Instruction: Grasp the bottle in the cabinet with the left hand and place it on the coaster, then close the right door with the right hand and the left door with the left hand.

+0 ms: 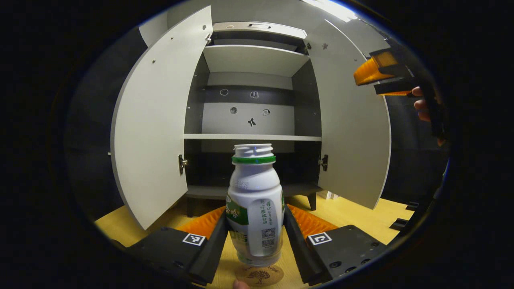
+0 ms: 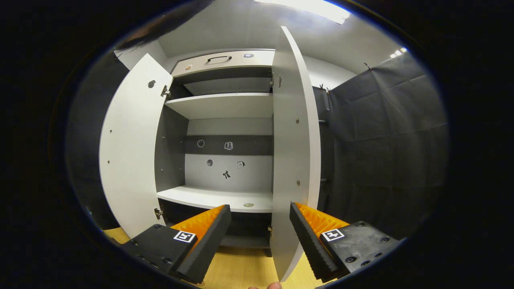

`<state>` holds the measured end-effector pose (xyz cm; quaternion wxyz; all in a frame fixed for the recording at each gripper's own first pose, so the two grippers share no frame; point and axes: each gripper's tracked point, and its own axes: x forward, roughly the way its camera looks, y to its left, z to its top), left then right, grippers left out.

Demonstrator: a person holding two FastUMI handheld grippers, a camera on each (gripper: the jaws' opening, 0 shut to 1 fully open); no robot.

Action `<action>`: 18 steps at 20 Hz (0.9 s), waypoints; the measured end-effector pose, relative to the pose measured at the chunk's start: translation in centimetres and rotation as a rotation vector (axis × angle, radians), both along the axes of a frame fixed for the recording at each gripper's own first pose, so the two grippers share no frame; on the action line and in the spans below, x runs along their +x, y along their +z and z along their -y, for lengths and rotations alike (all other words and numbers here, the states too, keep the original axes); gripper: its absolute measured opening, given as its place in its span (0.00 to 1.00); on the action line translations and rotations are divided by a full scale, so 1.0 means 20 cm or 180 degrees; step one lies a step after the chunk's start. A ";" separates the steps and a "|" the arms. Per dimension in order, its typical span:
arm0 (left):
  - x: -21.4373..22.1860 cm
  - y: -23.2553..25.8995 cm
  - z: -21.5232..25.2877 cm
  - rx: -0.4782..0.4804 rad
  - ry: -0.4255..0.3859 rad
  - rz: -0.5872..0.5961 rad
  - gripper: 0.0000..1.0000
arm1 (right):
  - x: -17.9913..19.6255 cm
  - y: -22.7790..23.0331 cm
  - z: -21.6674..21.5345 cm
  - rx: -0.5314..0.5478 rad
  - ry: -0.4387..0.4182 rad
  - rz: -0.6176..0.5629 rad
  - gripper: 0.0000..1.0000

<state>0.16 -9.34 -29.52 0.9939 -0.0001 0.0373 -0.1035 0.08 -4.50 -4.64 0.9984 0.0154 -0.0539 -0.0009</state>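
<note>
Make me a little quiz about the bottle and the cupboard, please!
1. True or false: both cabinet doors are shut.
2. What sits right under the bottle? A) a plate B) a round coaster C) a shelf
3. Fill in: the right gripper is ____, holding nothing.

Key:
1. False. The left door and right door both stand open.
2. B. The coaster lies on the wooden table, just below the bottle, which the left gripper grips from both sides.
3. open
</note>
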 end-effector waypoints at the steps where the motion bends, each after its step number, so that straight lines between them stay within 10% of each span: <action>1: 0.00 -0.04 0.00 -0.0013 0.0010 -0.0027 0.78 | 0.00 -0.02 0.00 0.0004 0.0001 -0.0026 0.98; 18: -0.08 -0.40 -0.06 -0.0153 0.0203 -0.0077 0.80 | -0.02 -0.08 -0.20 0.0032 0.0227 -0.0217 0.98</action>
